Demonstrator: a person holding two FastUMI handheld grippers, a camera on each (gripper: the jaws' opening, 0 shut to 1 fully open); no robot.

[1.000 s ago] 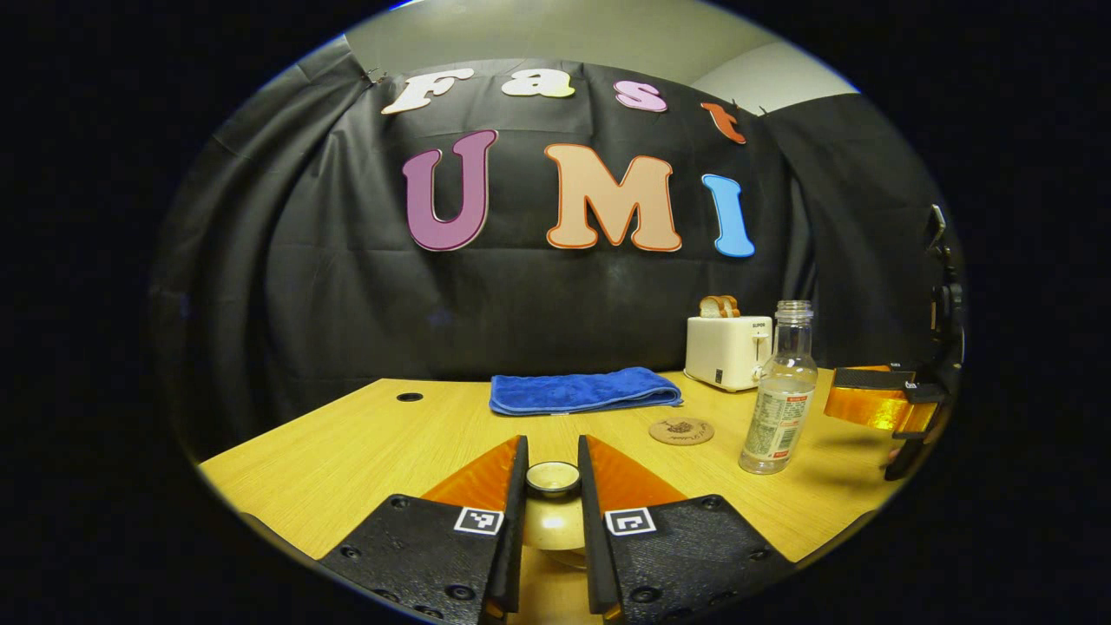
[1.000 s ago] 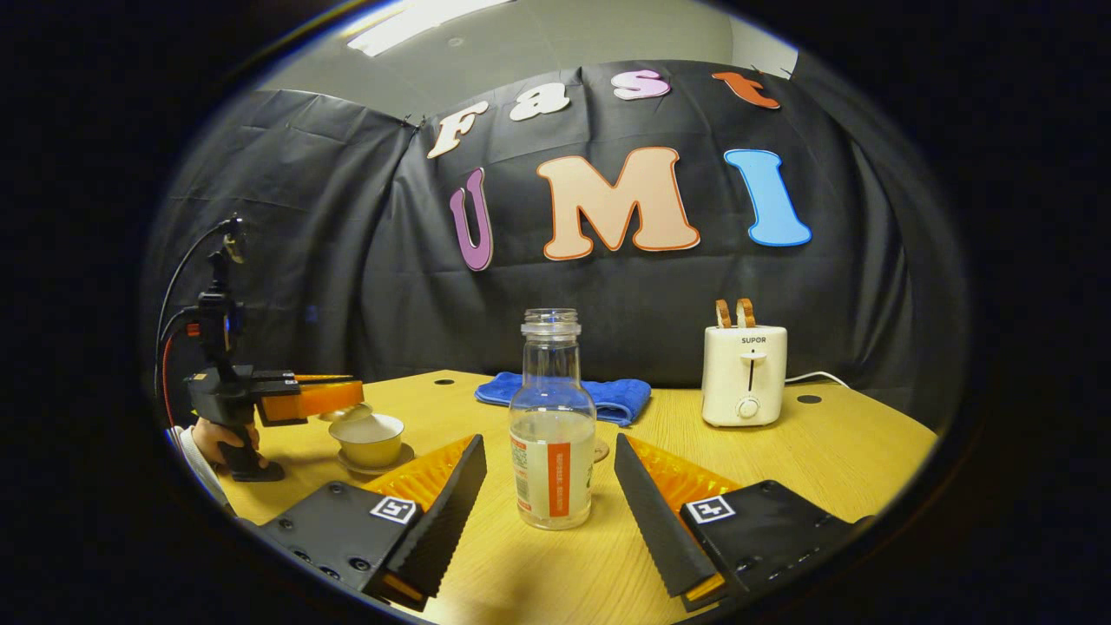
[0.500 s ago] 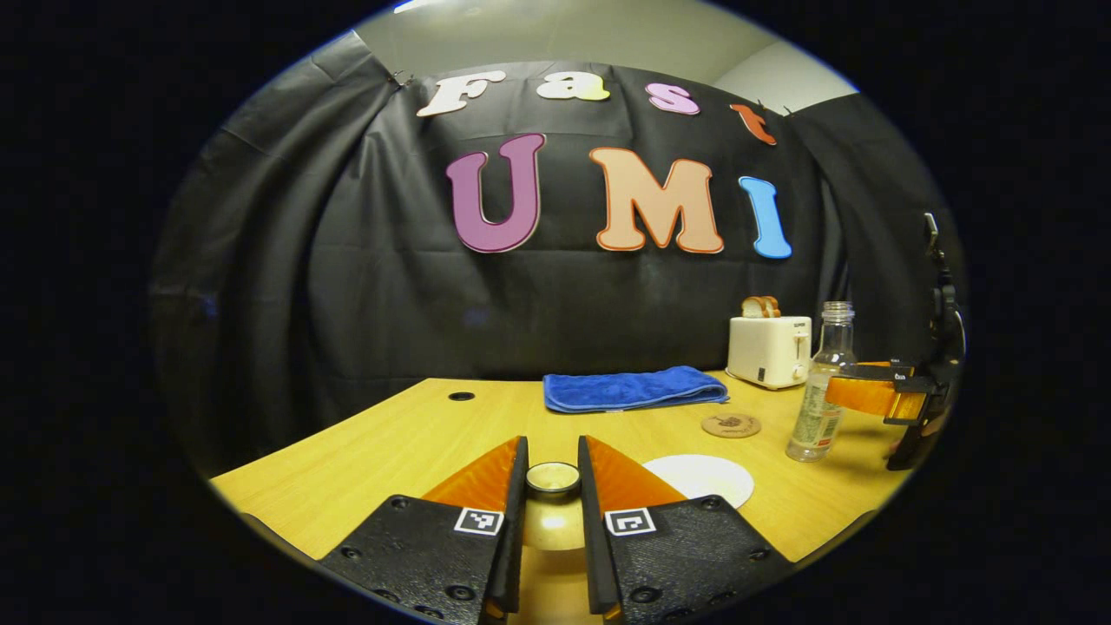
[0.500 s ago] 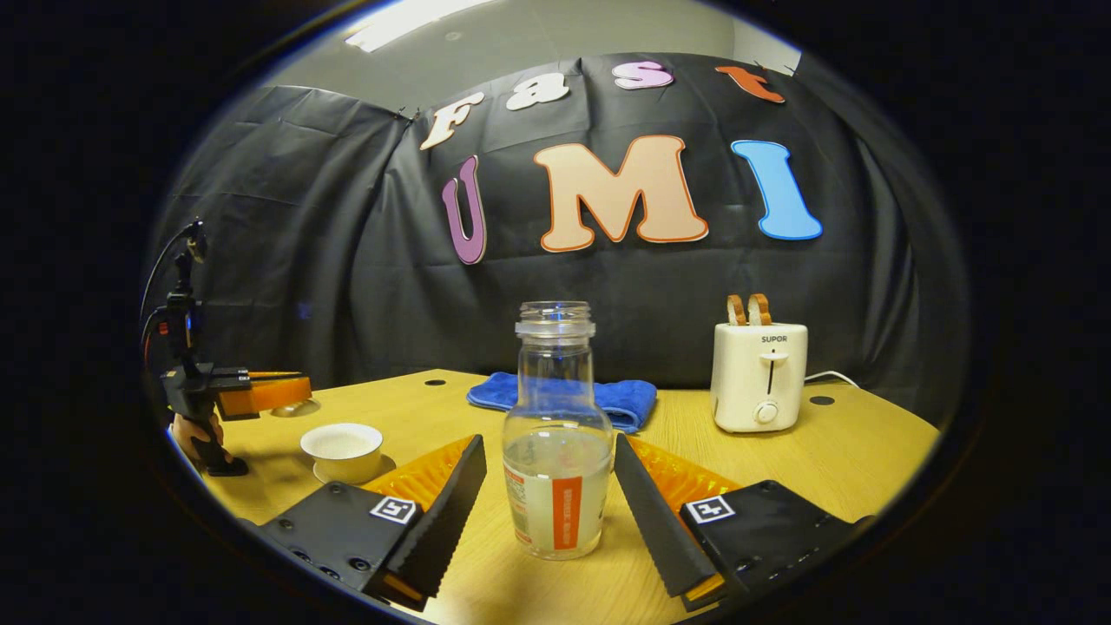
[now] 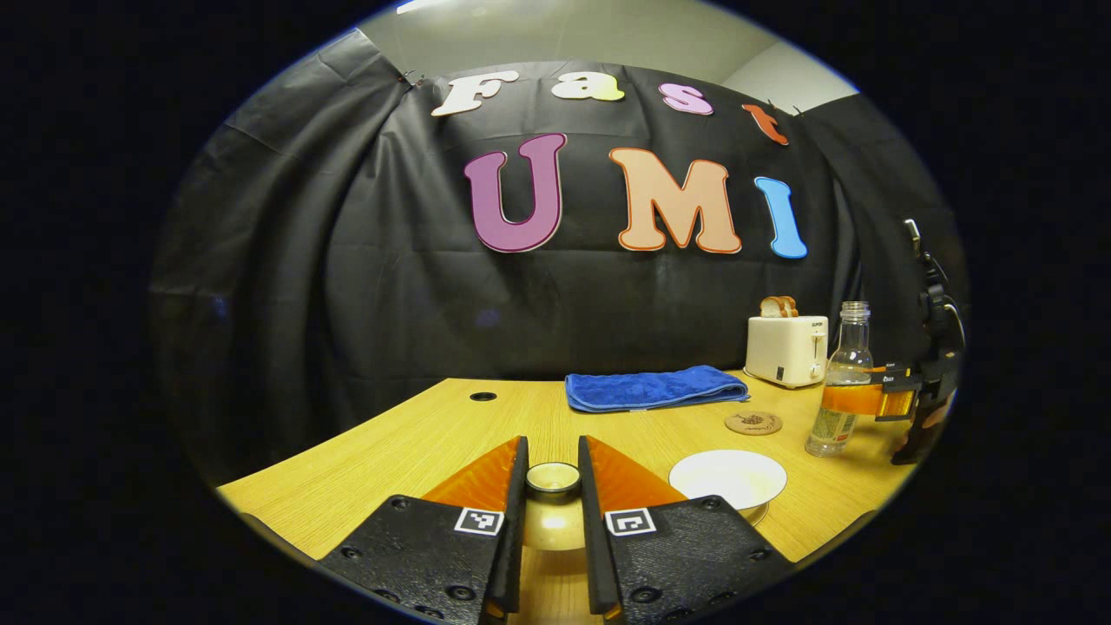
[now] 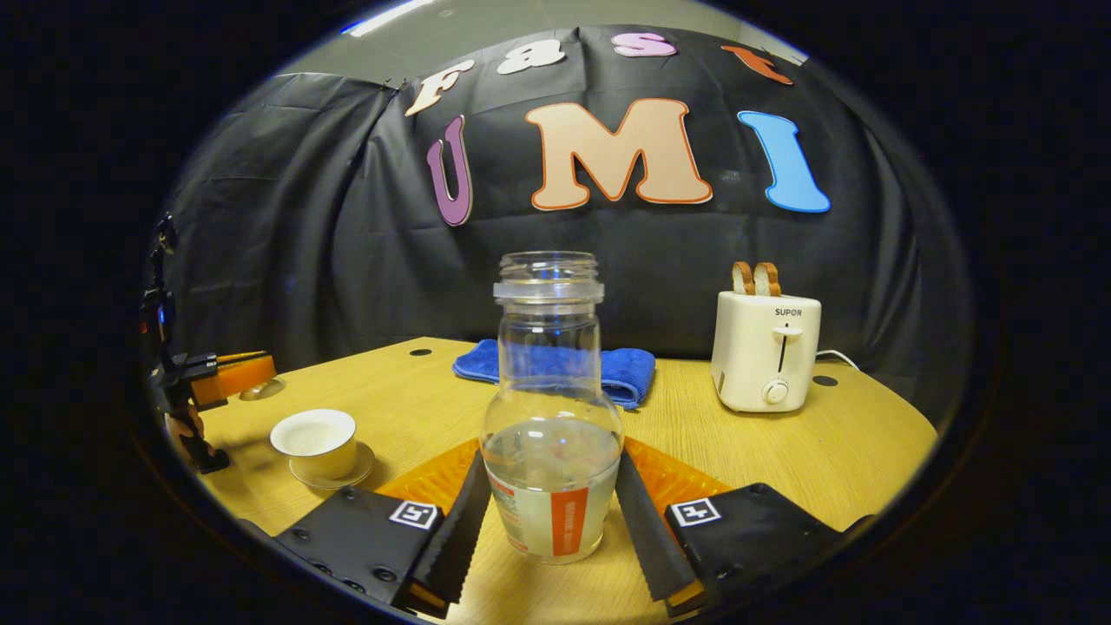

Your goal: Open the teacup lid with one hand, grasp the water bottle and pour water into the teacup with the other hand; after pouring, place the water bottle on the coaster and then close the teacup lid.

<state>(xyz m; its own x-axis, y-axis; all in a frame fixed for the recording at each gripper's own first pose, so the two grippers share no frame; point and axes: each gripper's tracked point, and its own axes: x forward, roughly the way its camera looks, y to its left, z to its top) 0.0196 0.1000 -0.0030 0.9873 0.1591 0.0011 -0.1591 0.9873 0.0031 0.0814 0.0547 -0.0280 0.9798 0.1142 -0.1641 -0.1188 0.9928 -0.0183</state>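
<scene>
- My left gripper [image 5: 552, 512] has its jaws clamped on the knob of the teacup lid [image 5: 553, 479], held off the open teacup [image 6: 314, 443], so the lid step looks done.
- The teacup sits on its saucer near the worktop's [image 6: 746, 443] left edge in the right gripper view.
- My right gripper [image 6: 548, 529] has its jaws pressed against both sides of the water bottle [image 6: 552, 417], which stands upright on the worktop.
- Left to do, I judge: pouring, setting the bottle on the coaster [image 5: 753, 423], closing the lid.
</scene>
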